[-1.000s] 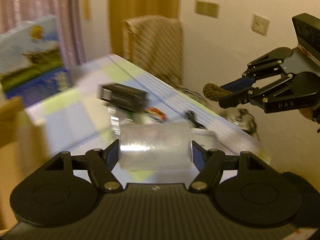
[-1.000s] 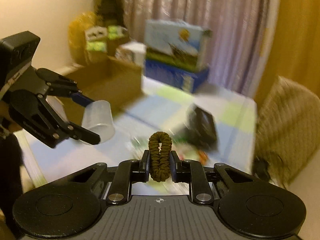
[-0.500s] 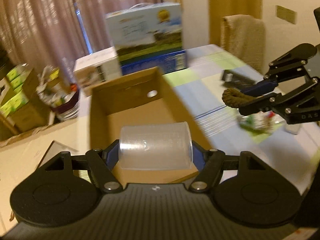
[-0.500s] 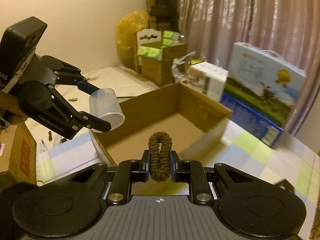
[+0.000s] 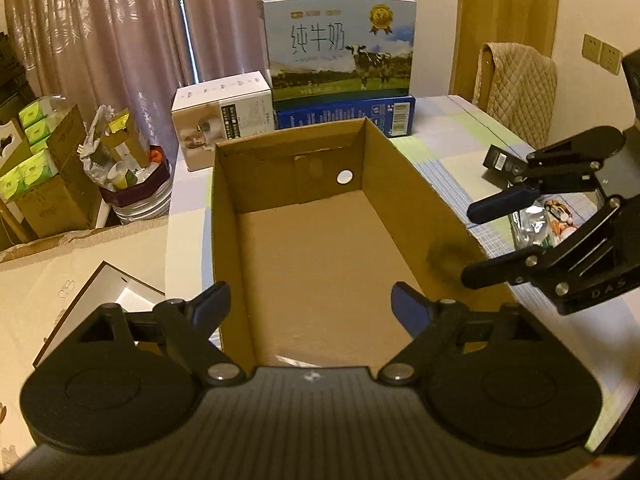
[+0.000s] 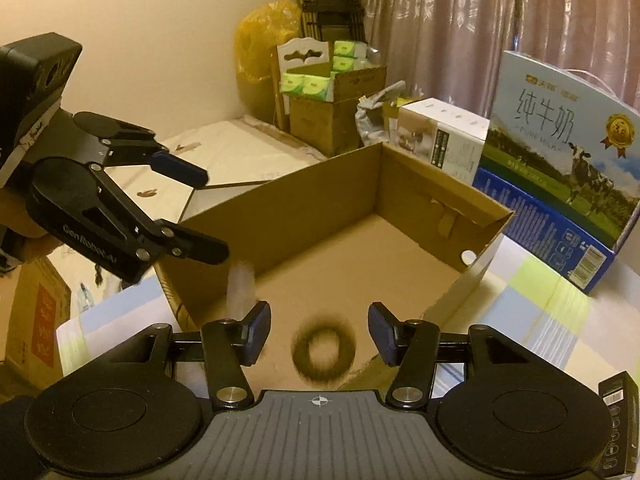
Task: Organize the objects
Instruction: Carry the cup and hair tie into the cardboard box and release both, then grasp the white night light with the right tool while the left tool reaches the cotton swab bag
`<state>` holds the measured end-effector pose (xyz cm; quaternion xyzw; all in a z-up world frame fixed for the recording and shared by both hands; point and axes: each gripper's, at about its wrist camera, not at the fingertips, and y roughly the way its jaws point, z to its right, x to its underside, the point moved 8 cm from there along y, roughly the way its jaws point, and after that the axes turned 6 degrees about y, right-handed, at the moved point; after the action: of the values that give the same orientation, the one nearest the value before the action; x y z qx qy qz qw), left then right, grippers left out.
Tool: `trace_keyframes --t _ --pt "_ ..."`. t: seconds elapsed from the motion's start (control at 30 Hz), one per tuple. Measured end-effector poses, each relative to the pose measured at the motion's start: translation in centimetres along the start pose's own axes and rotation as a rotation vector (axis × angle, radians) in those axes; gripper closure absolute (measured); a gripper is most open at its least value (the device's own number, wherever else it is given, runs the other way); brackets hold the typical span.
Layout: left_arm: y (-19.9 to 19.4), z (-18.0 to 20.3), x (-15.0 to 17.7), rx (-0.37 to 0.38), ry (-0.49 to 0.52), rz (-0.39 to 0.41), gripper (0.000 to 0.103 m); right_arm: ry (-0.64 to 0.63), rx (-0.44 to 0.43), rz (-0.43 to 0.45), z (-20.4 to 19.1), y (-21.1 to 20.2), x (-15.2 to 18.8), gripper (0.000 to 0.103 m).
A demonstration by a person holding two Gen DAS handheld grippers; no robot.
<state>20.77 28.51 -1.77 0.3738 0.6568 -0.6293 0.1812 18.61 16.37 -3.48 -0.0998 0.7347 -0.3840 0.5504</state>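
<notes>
An open cardboard box (image 5: 304, 176) lies under both grippers, its brown floor bare. My left gripper (image 5: 310, 304) hangs over the near end, its jaws opening with nothing between them. In the right wrist view a clear plastic cup (image 6: 240, 292) is a blur just below the left gripper (image 6: 206, 216), loose over the box (image 6: 320, 208). My right gripper (image 6: 319, 324) has its jaws opening too. A brown braided rope ring (image 6: 324, 350) blurs between and below its fingers, touching neither. From the left wrist, that ring (image 5: 448, 256) shows beside the right gripper (image 5: 474, 244) at the box's right wall.
A milk carton case (image 5: 340, 48) and a white box (image 5: 224, 120) stand behind the cardboard box. A black box (image 5: 504, 160) and toy packets (image 5: 556, 216) lie on the chequered tablecloth at right, with a padded chair (image 5: 520, 88) beyond. Cartons (image 5: 40, 184) crowd the floor at left.
Both grippers swung from the table's clutter over to the cardboard box. The left one let go of the cup and the right one let go of the rope ring; both things are dropping.
</notes>
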Motion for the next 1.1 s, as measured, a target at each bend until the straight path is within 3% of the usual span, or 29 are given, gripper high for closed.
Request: trace_keyframes --t 0.3,0.47,0.8,1.1 --pt "-2.5 0.7 0.6 -0.021 -0.029 0.030 0.019 0.002 0.052 0.037 0.5 -4.0 0.9 0.051" --pt "-5.2 3.1 -0.2 -0.028 -0.023 0.056 0.019 0.003 0.158 0.079 0.9 -9.1 2.5 0.051" --pt "-9.3 12.1 -3.6 0.060 0.024 0.149 0.015 0.205 0.419 0.102 7.9 -23.2 11.4 0.051" --pt "-7.9 22.2 -5.1 0.166 0.067 0.160 0.011 0.362 0.562 0.072 12.3 -32.1 20.1 0.051"
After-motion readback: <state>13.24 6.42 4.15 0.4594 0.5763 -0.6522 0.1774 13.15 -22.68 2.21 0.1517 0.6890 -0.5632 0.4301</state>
